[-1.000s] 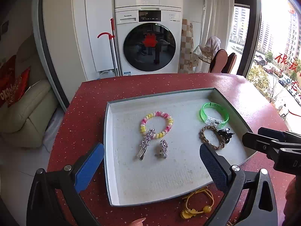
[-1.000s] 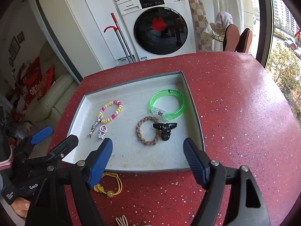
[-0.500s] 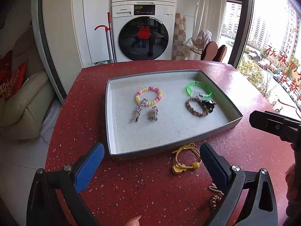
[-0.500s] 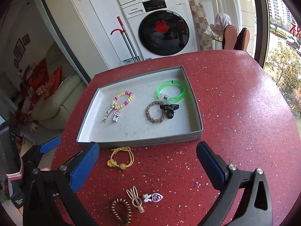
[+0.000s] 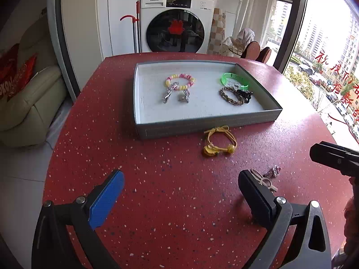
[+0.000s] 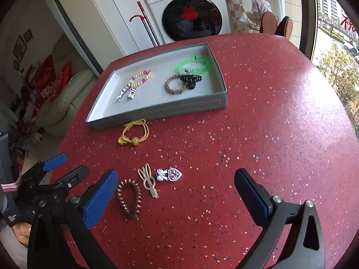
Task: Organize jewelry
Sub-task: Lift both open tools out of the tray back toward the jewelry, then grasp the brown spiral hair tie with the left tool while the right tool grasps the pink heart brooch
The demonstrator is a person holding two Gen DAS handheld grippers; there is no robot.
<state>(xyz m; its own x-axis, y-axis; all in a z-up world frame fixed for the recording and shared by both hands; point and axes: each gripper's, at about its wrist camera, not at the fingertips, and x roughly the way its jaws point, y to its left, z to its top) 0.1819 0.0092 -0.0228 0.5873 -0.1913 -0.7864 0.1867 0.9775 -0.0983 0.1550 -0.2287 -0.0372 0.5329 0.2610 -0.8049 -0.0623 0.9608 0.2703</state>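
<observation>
A grey tray [image 5: 202, 126] [image 6: 157, 112] on the red table holds a beaded bracelet [image 5: 180, 81], a green bangle [image 6: 194, 65], a braided band [image 6: 174, 85], a black claw clip [image 6: 190, 80] and silver clips [image 5: 167, 95]. In front of the tray lies a yellow hair tie [image 5: 218, 144] [image 6: 134, 133]. Nearer lie a brown coil tie [image 6: 129, 198], a beige bunny clip [image 6: 148, 181] [image 5: 262, 179] and a sparkly fish clip [image 6: 169, 174]. My left gripper [image 5: 179, 192] is open over bare table. My right gripper [image 6: 176, 189] is open and empty above the coil tie and clips.
A washing machine [image 5: 177, 22] and a red-handled mop [image 5: 135, 29] stand behind the table. A cream sofa [image 5: 27, 98] is at left, a window [image 5: 325, 56] at right. The table edge curves close on the left.
Both grippers have pulled back from over the tray toward the table's near side. The right jaws have widened. The loose clips and coil tie have come into view.
</observation>
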